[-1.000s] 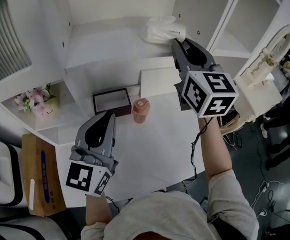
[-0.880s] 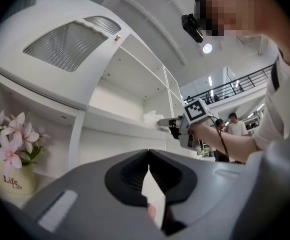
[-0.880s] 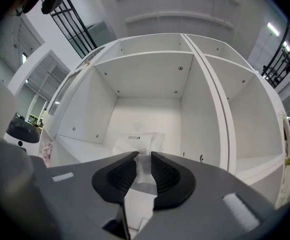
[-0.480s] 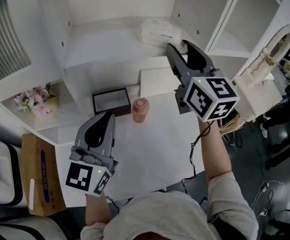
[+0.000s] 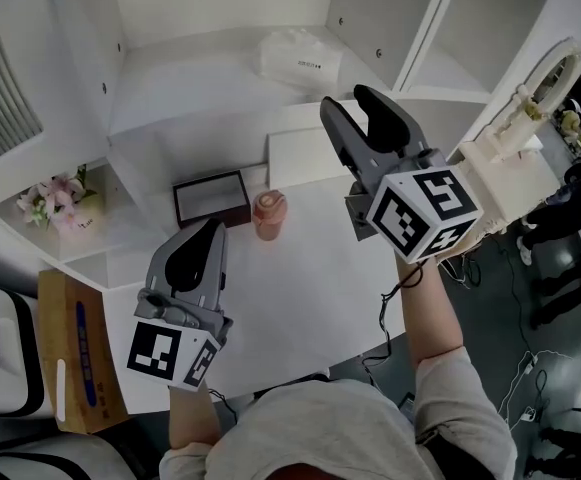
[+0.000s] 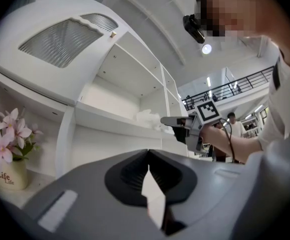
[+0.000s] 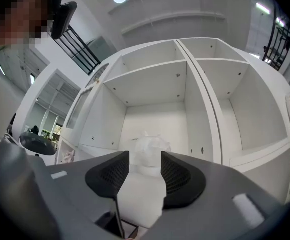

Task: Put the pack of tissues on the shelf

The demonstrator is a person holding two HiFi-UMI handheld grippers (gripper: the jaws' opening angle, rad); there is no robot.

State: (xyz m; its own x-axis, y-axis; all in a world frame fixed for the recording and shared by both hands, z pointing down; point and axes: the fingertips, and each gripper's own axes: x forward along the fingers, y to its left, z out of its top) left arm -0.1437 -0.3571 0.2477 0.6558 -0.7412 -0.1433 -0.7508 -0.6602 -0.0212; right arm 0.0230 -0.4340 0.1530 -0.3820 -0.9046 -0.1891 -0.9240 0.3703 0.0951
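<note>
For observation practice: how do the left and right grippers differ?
Fingers: left gripper together; right gripper apart, opening, nothing between. Pose: left gripper low over the table; right gripper aimed at the tissue pack on the shelf. Both carry marker cubes.

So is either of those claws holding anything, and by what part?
Nothing is held. The right gripper is opening, with nothing between its jaws; the pack of tissues lies free on the shelf ahead. The left gripper is shut and empty.

Shelf [image 5: 190, 86] is bare left of the tissue pack [image 5: 292, 60] (pink cup [image 5: 267, 214] and dark box [image 5: 211, 198] stand below).
</note>
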